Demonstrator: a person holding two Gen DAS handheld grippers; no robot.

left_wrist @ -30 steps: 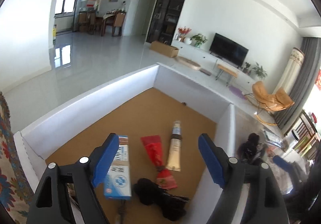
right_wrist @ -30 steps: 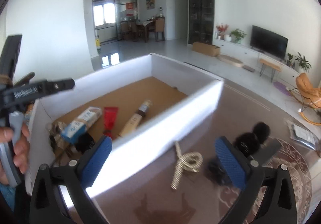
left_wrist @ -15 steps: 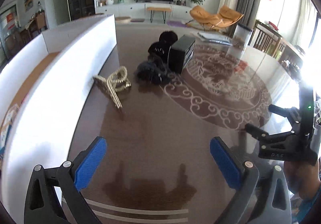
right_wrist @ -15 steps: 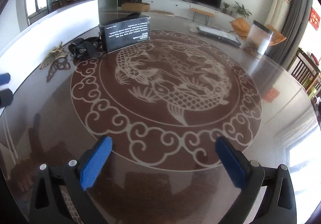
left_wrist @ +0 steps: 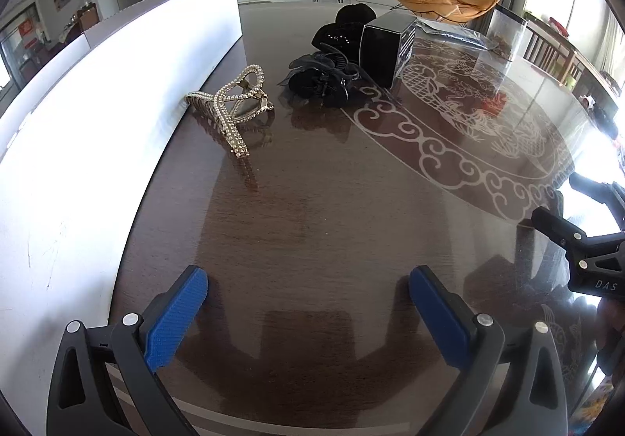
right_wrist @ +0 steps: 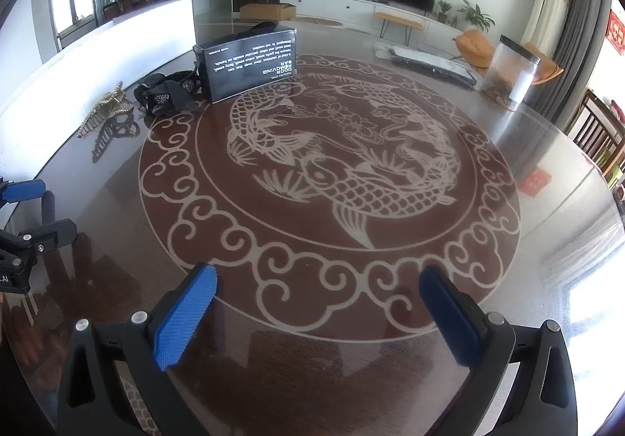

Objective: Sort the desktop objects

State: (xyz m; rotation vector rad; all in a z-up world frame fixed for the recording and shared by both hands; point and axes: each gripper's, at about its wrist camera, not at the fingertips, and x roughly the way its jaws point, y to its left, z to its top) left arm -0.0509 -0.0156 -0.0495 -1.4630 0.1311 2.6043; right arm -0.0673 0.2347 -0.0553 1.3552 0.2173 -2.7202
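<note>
Left wrist view: left claw (left_wrist: 308, 313) spread wide, empty, over counter (left_wrist: 320, 209); gold hair clip (left_wrist: 234, 104) ahead. Right claw (right_wrist: 318, 317) likewise wide, empty.

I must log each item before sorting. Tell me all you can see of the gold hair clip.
The gold hair clip is a claw-style clip, metal-looking and studded with small pale stones. It has looped arms and a row of teeth. It lies tipped on the glossy dark table, close by the white box wall, left of the black hair accessories. Nothing grips it.

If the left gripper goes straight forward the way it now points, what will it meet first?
Probably only the bare table top: the left gripper points down at it, jaws open and empty. The gold hair clip lies further ahead, slightly left.
</note>
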